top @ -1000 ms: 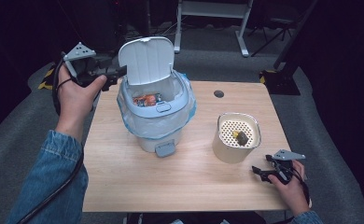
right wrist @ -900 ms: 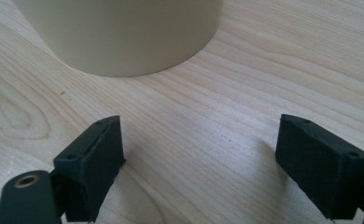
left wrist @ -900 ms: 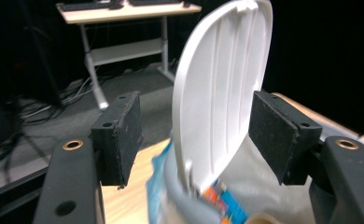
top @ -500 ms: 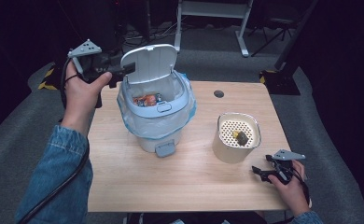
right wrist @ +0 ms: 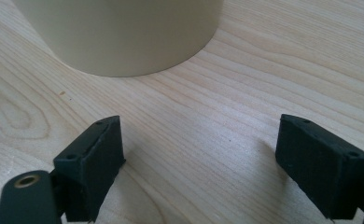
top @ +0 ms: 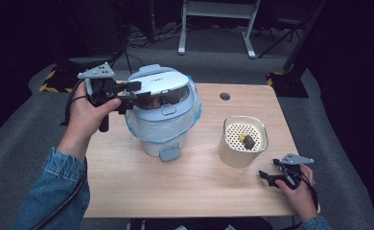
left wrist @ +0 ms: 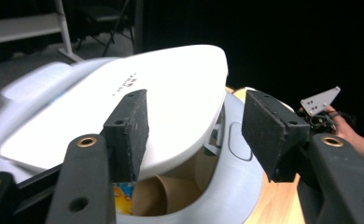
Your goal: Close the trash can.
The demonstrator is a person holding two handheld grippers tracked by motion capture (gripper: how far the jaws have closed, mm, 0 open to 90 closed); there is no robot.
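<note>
Black jaws of left gripper (left wrist: 194, 126) apart, just been closing, over the white lid (left wrist: 138, 98) of the bin (top: 162, 115); lid between the pads, 1 pad against its top, grip not certain. Lid tilted low over the bin at the table's (top: 194, 191) far left. Right gripper (top: 271, 177) resting wide open on bare wood, near the beige container (top: 244, 141).

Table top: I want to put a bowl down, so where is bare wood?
Free: the near strip of the table in front of the bin, and the far right corner by the grommet hole. Crowded: between the cream container and the right gripper.
</note>
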